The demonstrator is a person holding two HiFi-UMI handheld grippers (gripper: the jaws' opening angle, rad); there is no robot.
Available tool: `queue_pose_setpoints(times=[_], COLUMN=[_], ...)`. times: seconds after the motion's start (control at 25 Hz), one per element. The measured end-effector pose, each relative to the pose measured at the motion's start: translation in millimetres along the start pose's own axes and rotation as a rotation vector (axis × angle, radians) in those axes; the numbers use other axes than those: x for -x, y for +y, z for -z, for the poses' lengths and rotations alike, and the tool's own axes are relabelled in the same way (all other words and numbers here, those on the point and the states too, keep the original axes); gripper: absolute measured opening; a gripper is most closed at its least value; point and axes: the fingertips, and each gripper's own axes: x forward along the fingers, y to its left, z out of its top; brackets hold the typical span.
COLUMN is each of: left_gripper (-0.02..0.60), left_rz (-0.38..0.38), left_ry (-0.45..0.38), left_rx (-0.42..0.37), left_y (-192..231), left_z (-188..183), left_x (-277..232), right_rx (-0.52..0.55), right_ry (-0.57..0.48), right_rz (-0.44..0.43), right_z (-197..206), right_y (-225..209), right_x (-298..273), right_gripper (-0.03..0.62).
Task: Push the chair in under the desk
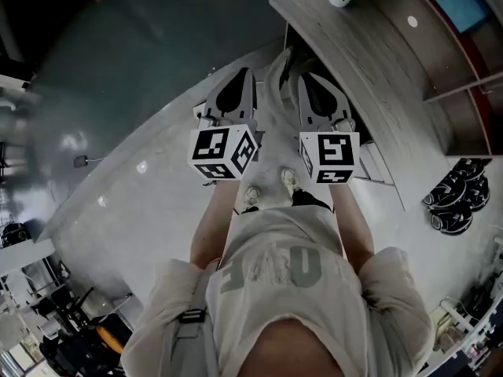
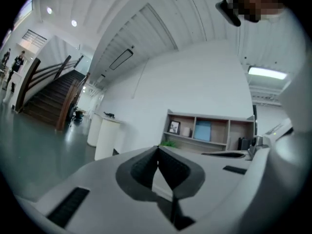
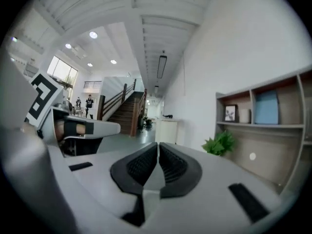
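The left tongs (image 1: 240, 75) and right tongs (image 1: 308, 77) are hanging shut and empty beside the bench (image 1: 354, 61), flanking what is seemingly the chair (image 1: 277, 77), probably light and best pushed at its backrest.

This looks like an office lobby or reception hall. It has a long curved desk (image 1: 354, 61) with a potted plant (image 3: 222, 143) on it, wall shelves (image 3: 265, 126) holding a framed picture (image 3: 230, 113), a wide staircase (image 2: 53, 99), a glossy grey floor (image 1: 118, 45) and recessed ceiling lights (image 3: 92, 34).
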Motion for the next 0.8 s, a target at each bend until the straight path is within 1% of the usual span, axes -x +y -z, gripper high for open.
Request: queue_pose_setpoints(times=[0.12,0.2,0.28,0.36,0.44,0.6,0.8], left_gripper=[0.014,0.014,0.014,0.014,0.013,0.014,0.014], left_rz=[0.074,0.100,0.107,0.094,0.079,0.082,0.083], left_ry=[-0.103,-0.162,-0.205,-0.220,-0.226,-0.235,-0.242], left_rx=[-0.045,-0.101,-0.163,-0.230,-0.273,-0.295,-0.296], left_y=[-22.3,-34.3,-41.4,-43.2,-43.7,-50.0,-53.0], left_z=[-47.8,-72.3,-87.5,-93.3,-95.0,-95.8,-100.6], left_x=[22.6,40.4,56.0,66.8,73.3,77.9,77.0], right_rx=[0.037,0.056,0.064,0.067,0.082,0.067,0.051], right_ry=[-0.097,-0.140,-0.152,-0.149,-0.147,-0.131,-0.118], right_rz=[0.023,0.029,0.045,0.056,0.058,0.055,0.077], right_z=[-43.0,-62.7,-71.1,-71.0,-67.1,-61.1,-62.1], right_y=[11.3,18.9,25.8,33.3,37.7,41.3,38.0], right_x=[18.9,32.6,45.2,56.4,65.7,72.8,73.2], right_gripper=[0.026,0.026,0.026,0.025,0.023,0.017,0.017])
